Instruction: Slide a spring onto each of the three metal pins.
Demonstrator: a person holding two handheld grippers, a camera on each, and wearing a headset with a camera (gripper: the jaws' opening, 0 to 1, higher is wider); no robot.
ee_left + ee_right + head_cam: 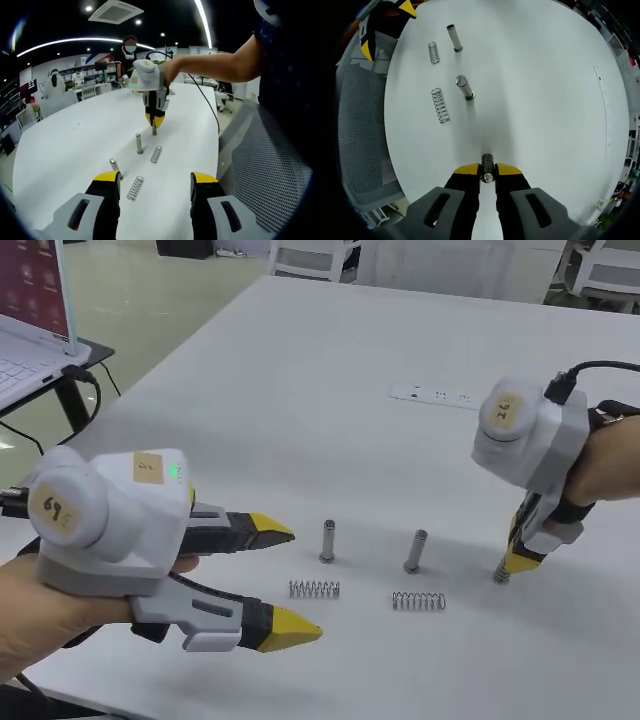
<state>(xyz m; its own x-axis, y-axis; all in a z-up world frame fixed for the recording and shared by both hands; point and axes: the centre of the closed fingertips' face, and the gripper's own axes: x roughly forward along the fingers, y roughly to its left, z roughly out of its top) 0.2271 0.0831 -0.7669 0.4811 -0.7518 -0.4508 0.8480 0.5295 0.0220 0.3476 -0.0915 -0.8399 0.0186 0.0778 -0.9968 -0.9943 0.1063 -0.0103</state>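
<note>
On the white table (300, 420) stand two bare metal pins (328, 540) (416, 551), each with a loose spring (314, 589) (419, 601) lying in front of it. At the right a third pin (502, 573) carries a spring (487, 164). My right gripper (518, 562) points down at it, its jaws shut on that spring (487, 172). My left gripper (285, 580) hovers open at the lower left, nothing between its jaws, short of the nearest spring (135, 188) and pin (114, 165). Its own view looks along the pin row to the right gripper (155, 119).
A white power strip (432, 395) lies further back on the table. A laptop (25, 310) sits on a stand off the table's left edge. A mesh chair (260, 150) stands beside the near table edge. Chairs and people are in the background.
</note>
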